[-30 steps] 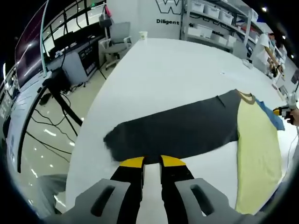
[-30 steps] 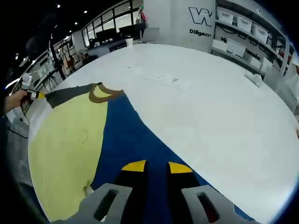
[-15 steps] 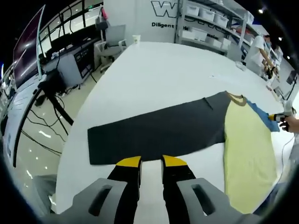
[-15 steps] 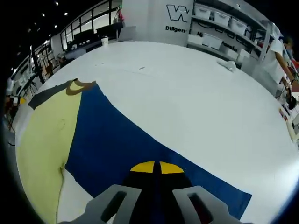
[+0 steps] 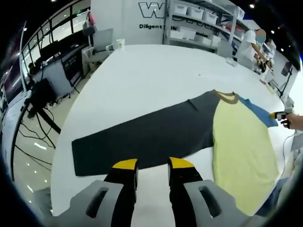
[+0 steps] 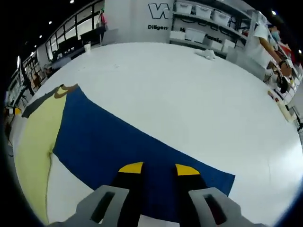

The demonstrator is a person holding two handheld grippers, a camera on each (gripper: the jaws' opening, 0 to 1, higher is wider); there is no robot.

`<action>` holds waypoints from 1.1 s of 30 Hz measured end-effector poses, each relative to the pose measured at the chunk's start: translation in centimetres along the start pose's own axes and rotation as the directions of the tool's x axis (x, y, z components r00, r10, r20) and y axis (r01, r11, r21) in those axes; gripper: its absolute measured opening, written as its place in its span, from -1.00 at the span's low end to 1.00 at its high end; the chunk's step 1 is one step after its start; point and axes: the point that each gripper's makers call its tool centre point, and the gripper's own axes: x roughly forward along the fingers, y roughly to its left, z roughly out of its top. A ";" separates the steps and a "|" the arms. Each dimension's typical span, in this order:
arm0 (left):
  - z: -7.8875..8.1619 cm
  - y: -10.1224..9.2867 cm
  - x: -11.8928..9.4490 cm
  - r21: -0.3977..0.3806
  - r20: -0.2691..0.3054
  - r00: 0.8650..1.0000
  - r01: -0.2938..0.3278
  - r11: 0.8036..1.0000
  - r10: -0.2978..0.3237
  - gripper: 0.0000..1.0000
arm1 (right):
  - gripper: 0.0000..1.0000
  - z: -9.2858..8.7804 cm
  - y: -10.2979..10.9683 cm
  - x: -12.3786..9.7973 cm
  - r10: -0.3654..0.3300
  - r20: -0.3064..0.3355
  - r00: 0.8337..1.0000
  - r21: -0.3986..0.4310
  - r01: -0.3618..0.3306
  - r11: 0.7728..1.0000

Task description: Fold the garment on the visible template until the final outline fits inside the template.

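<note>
table [image 5: 142, 71]: white, carrying all | garment [image 5: 236, 142]: lies flat, yellow body, grey sleeve [image 5: 142, 137] and blue sleeve [image 6: 118, 146] spread straight out (ready, I judge, for folding in) | left claw [image 5: 154, 164]: yours, parted, empty, at grey sleeve's edge | right claw [image 6: 158, 168]: parted, empty, over blue sleeve

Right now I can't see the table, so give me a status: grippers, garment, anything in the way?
Left gripper open at the grey sleeve edge. Right gripper open over the blue sleeve. Garment spread flat, unfolded, on the white table. Nothing in the way.
</note>
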 end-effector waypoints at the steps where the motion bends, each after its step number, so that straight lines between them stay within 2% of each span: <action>1: 0.0 0.0 0.0 0.001 -0.001 1.000 0.000 1.000 0.000 -0.52 | -0.52 -0.5 -0.8 -0.4 -0.006 0.007 1.000 0.011 0.006 1.000; 5: -0.1 -0.4 -0.2 -0.007 0.001 1.000 0.006 1.000 -0.006 -0.52 | -0.55 -1.7 -1.4 -2.1 -0.042 -0.006 0.999 0.055 0.042 0.998; 6: 0.0 -0.5 -0.2 -0.010 0.002 1.000 0.008 1.000 -0.008 -0.52 | -0.61 -2.0 -1.4 -2.3 -0.039 -0.013 0.999 0.064 0.040 0.997; 9: 0.2 -1.0 -0.4 -0.015 0.011 1.000 0.017 1.000 -0.017 -0.52 | -0.64 -2.4 -2.3 -3.3 -0.054 -0.003 0.999 0.061 0.054 0.997; 12: 0.1 -1.6 -0.5 -0.015 0.016 1.000 0.025 1.000 -0.025 -0.51 | -0.66 -4.3 -3.1 -4.1 -0.068 -0.051 0.996 0.052 0.071 0.996; 13: 0.1 -1.8 -0.5 -0.014 0.018 0.999 0.030 0.999 -0.029 -0.50 | -0.66 -3.9 -3.2 -4.1 -0.066 -0.012 0.998 0.053 0.066 0.996; 14: 0.1 -2.1 -0.5 -0.013 0.021 0.999 0.035 0.999 -0.035 -0.48 | -0.67 -4.6 -3.4 -4.3 -0.070 -0.033 0.997 0.055 0.072 0.996; 21: 1.0 -3.4 -1.0 -0.030 0.064 0.995 0.073 0.997 -0.070 -0.31 | -0.66 -6.2 -5.7 -5.7 -0.100 -0.065 0.993 0.101 0.106 0.989; 25: 1.6 -4.2 -1.4 -0.037 0.087 0.992 0.091 0.995 -0.088 -0.28 | -0.69 -6.7 -5.6 -6.1 -0.094 -0.074 0.993 0.139 0.104 0.985; 28: 1.9 -4.9 -1.8 -0.035 0.106 0.989 0.103 0.994 -0.099 -0.25 | -0.82 -7.2 -5.7 -6.6 -0.110 -0.089 0.990 0.139 0.122 0.983; 29: 2.0 -5.1 -1.8 -0.036 0.113 0.988 0.108 0.994 -0.103 -0.23 | -0.87 -7.3 -5.8 -6.8 -0.115 -0.084 0.990 0.170 0.128 0.977; 30: 2.2 -5.4 -2.0 -0.039 0.124 0.986 0.117 0.992 -0.111 -0.21 | -0.88 -7.2 -5.7 -6.9 -0.106 -0.065 0.992 0.239 0.118 0.964; 33: 2.3 -6.3 -2.1 -0.038 0.132 0.983 0.134 0.990 -0.128 -0.19 | -0.88 -7.7 -5.9 -7.4 -0.103 -0.062 0.993 0.315 0.118 0.942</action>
